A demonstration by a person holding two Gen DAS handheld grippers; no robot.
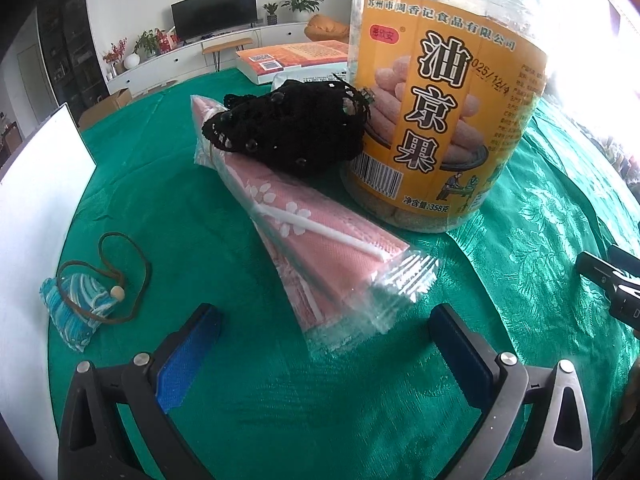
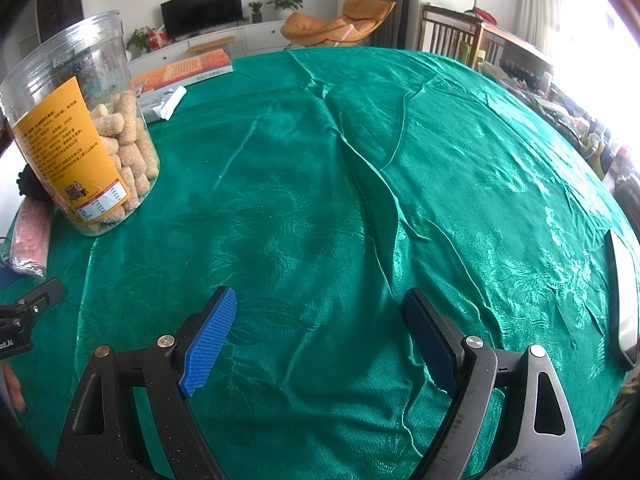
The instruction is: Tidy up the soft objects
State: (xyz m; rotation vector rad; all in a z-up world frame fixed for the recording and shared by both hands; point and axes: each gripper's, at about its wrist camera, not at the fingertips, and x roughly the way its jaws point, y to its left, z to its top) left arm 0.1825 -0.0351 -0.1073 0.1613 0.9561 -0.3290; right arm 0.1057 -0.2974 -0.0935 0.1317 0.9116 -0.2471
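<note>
The step in hand looks like the approach to a first pick: nothing is held yet, and the left hand-held gripper (image 1: 320, 344) is lined up on the pink cloth in its clear wrapper (image 1: 316, 236). Its fingers are spread wide, and the crinkled near end of the wrapper lies between the blue pads (image 1: 188, 356) without clearly touching either. The next move probably calls for easing forward and pressing the pads together on that near end, low enough to catch cloth and not only film.

The wrapped cloth lies toward the left side of the desk (image 2: 360, 180), running away from the camera. A black crocheted piece (image 1: 288, 132) sits on its far end, leaning against the snack jar (image 1: 440, 100), so it may slide off when the cloth is pulled. A small blue pouch with a brown cord (image 1: 80, 312) lies near the desk's left edge.

The right hand-held gripper (image 2: 316, 340) hangs over bare green tablecloth, fingers wide apart, holding and touching nothing.
</note>
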